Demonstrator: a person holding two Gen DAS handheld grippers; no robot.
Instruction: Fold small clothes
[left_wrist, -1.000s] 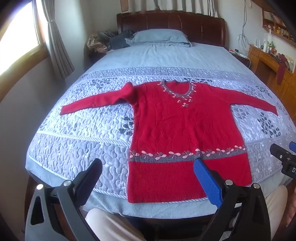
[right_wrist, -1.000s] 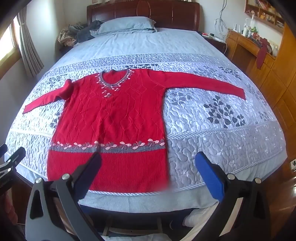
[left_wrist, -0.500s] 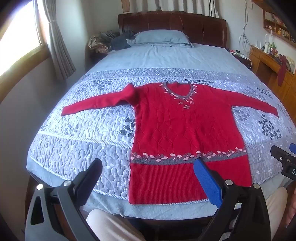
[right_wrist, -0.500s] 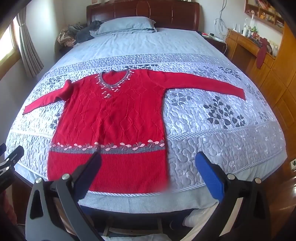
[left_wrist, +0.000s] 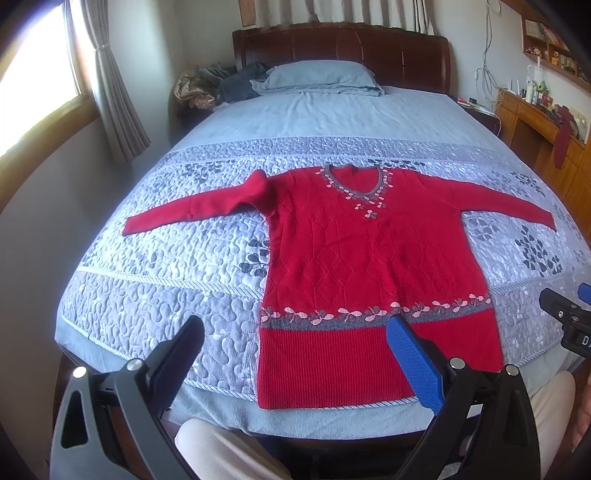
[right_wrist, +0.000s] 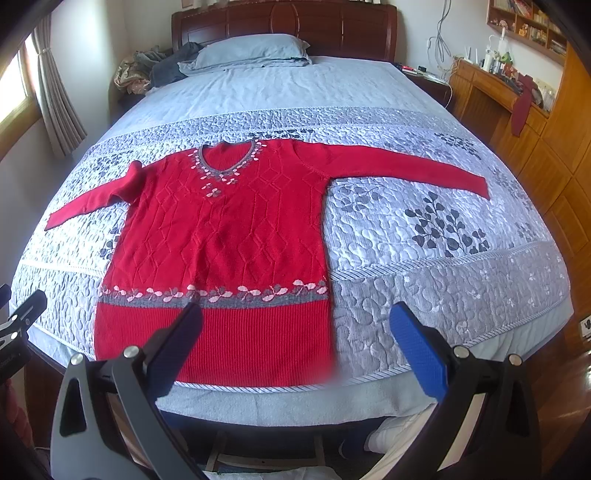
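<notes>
Red sweater (left_wrist: 369, 266) spread flat on bed (left_wrist: 155, 295), just beyond left tongs (left_wrist: 295, 354) and right tongs (right_wrist: 295, 339); both released, empty.

The left gripper (left_wrist: 295, 354) is held level with its jaws spread wide and nothing between them; one finger is black, the other carries a blue pad (left_wrist: 413, 363); light-trousered legs (left_wrist: 221, 454) show below it. The right gripper (right_wrist: 295, 343) is posed the same way, jaws wide and empty, with a blue pad (right_wrist: 417, 354) on its right-hand finger; each gripper's black tip shows at the edge of the other's view, so the two sit side by side.
</notes>
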